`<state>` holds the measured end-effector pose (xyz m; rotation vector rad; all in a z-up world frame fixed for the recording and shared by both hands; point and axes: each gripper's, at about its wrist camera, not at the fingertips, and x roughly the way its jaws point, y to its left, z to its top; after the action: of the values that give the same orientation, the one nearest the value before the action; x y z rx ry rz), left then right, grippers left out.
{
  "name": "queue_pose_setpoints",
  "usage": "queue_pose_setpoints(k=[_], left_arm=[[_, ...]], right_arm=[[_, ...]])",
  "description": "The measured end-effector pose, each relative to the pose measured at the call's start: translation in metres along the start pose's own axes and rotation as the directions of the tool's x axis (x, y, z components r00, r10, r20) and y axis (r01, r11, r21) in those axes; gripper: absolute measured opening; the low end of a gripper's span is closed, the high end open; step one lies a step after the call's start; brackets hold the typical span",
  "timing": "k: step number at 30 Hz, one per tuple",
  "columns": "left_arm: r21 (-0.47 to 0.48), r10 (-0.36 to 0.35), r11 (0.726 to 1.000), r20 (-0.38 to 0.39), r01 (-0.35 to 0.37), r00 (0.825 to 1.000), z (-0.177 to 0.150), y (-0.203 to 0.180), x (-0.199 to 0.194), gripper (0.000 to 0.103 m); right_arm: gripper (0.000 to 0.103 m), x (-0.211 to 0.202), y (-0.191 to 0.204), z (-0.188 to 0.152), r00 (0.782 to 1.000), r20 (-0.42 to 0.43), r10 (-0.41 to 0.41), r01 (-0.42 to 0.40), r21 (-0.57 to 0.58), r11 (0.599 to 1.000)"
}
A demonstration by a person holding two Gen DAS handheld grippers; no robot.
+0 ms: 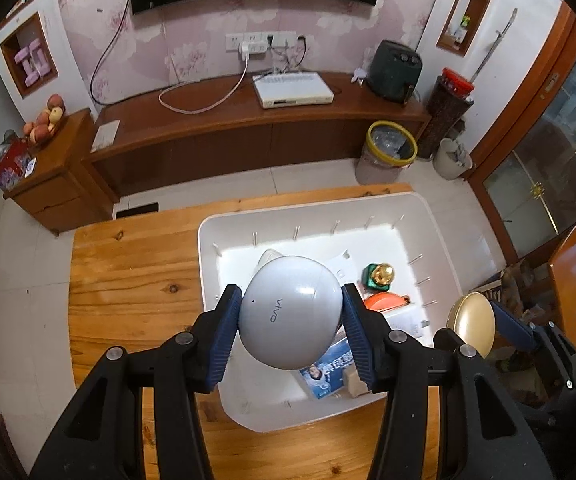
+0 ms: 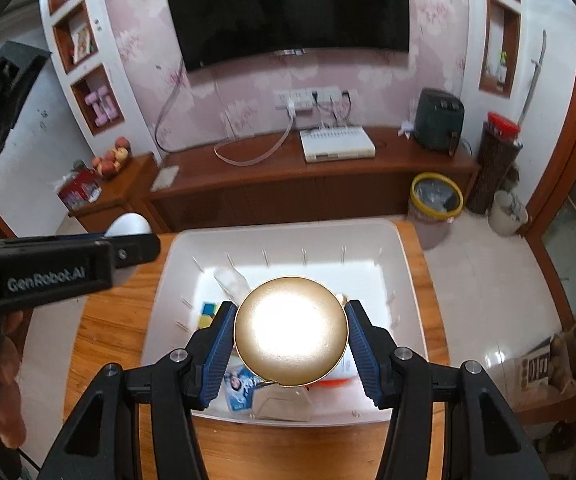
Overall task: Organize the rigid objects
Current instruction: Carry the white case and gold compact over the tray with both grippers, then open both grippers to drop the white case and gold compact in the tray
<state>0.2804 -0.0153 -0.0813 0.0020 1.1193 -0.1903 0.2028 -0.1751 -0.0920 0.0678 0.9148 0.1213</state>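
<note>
My left gripper (image 1: 291, 312) is shut on a pale grey egg-shaped vivo case (image 1: 290, 312) and holds it above the white plastic bin (image 1: 428, 216). My right gripper (image 2: 291, 330) is shut on a round gold compact (image 2: 291, 330) and holds it above the same bin (image 2: 402, 248). The gold compact also shows at the right of the left wrist view (image 1: 471, 326). In the bin lie a green bottle with a gold cap (image 1: 380, 276), an orange item (image 1: 384, 302), a blue printed packet (image 1: 328, 372) and white cards.
The bin stands on a wooden table (image 1: 128, 280). Behind are a TV cabinet (image 1: 248, 128) with a white box (image 1: 292, 90), a yellow-rimmed waste bin (image 1: 388, 152) and a side cabinet with fruit (image 1: 44, 120). The left gripper's body (image 2: 48, 272) crosses the right wrist view.
</note>
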Motion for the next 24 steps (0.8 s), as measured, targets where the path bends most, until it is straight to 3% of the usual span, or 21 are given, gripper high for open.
queue_pose_setpoints(k=[15, 24], left_arm=[[0.076, 0.028, 0.997, -0.116, -0.02, 0.993, 0.006, -0.023, 0.087, 0.054], [0.106, 0.043, 0.994, -0.194, -0.023, 0.98, -0.002, -0.037, 0.128, 0.054]], right_arm=[[0.055, 0.086, -0.018, -0.028, 0.978, -0.193, -0.079, 0.089, 0.046, 0.995], [0.055, 0.106, -0.025, -0.04, 0.966, -0.237, -0.103, 0.118, 0.049, 0.992]])
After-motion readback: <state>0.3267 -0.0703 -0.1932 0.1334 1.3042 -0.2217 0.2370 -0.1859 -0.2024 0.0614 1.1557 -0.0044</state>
